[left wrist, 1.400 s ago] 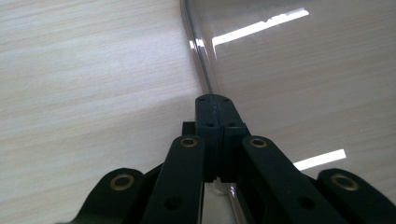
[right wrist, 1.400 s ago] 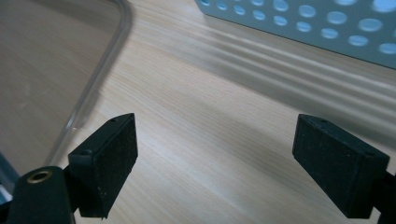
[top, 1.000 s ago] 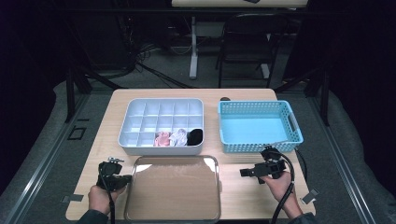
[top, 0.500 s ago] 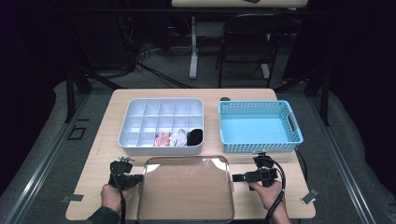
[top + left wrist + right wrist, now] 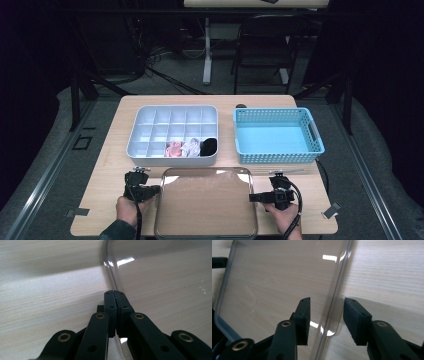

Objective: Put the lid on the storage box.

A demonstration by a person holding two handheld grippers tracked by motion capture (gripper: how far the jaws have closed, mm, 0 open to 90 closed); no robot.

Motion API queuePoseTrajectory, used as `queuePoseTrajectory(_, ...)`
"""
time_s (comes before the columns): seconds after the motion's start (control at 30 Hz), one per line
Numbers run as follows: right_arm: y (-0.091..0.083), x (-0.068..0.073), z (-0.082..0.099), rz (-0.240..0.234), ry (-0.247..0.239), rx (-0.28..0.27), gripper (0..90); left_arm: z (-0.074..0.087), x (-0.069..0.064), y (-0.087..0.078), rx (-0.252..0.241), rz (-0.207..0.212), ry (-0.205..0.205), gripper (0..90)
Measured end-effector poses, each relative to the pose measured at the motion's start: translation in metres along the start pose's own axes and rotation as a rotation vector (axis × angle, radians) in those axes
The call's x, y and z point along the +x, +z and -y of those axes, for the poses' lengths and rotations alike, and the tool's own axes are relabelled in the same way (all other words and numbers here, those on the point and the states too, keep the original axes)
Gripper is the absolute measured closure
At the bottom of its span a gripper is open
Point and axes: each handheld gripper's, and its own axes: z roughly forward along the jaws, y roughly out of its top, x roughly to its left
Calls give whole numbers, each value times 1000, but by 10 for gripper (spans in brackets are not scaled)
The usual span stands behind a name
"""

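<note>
Clear lid (image 5: 205, 202) flat at the table's (image 5: 100, 175) near edge, between both grippers. Left gripper (image 5: 115, 296) clenched on its left rim. Right gripper (image 5: 325, 315) just closing, right rim between unpressed pads. No readable writing.

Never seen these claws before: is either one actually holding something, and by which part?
The left gripper pinches the clear lid's left rim; the right gripper's closing jaws straddle its right rim, not yet touching.
</note>
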Motion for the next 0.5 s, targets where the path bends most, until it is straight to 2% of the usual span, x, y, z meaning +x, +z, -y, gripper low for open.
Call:
queuePoseTrajectory(0.1,-1,-3,2,0,6,-8,639,0,2,-1,-23,7,-29,874)
queuePoseTrajectory(0.17,-1,-2,3,11,2,-16,661,3,4,-4,-43,18,-61,805)
queuePoseTrajectory(0.23,-2,-3,4,16,-6,-18,676,8,3,-9,-68,4,-89,721)
queuePoseTrajectory(0.3,-2,-3,5,20,-4,-24,692,14,3,-15,-100,11,-147,608)
queuePoseTrajectory(0.37,-2,-3,5,21,-5,-28,700,23,2,-19,-144,34,-207,539)
queuePoseTrajectory(0.5,-2,-3,6,21,-12,-40,701,40,-3,-23,-187,86,-301,450)
